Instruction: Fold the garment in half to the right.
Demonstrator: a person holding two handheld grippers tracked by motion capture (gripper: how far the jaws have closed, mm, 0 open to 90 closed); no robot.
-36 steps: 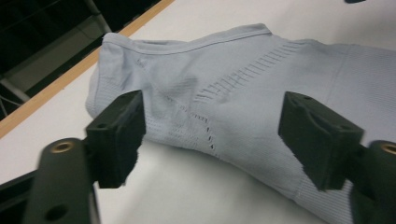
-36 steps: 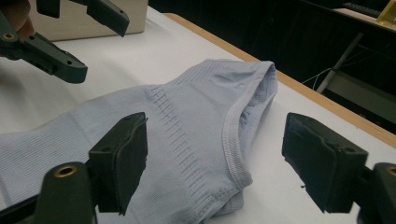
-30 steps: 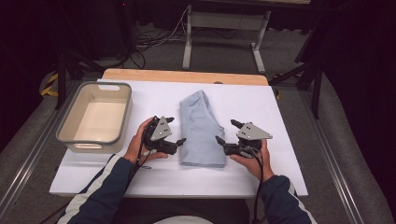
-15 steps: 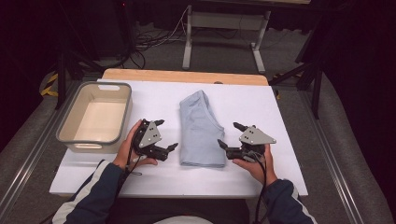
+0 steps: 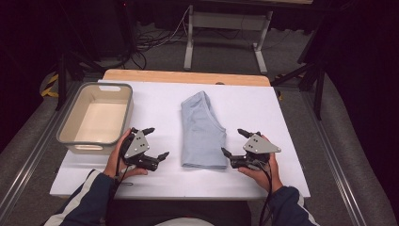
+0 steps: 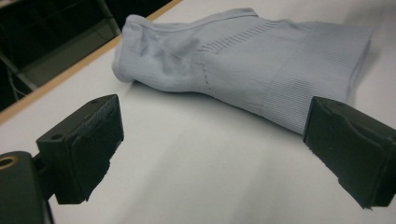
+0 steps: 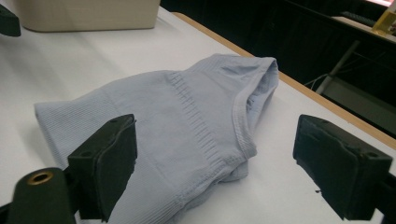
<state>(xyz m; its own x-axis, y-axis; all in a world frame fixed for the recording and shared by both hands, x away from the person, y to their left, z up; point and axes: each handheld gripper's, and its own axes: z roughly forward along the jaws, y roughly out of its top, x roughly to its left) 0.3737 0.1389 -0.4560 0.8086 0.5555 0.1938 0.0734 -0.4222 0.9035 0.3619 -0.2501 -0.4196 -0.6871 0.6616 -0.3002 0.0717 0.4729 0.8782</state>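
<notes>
A beige bin (image 5: 96,118) with a grey rim stands on the left part of the white tabletop (image 5: 291,113), its inside bare. A strip of bare wood (image 5: 188,77) runs along the tabletop's far edge. Beyond it, on the dark floor, stand the grey metal legs of a frame (image 5: 189,42) and a tangle of cables (image 5: 150,40).

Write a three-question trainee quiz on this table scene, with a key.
1. True or false: the folded light blue garment lies inside the beige tub.
2. Which gripper is nearer the tub: A) left gripper B) right gripper?
3. Fill in: both grippers' jaws stand ____, with nothing between them.

Key: 1 false, it lies on the white table, apart from the tub; 2 A; 3 open.
</notes>
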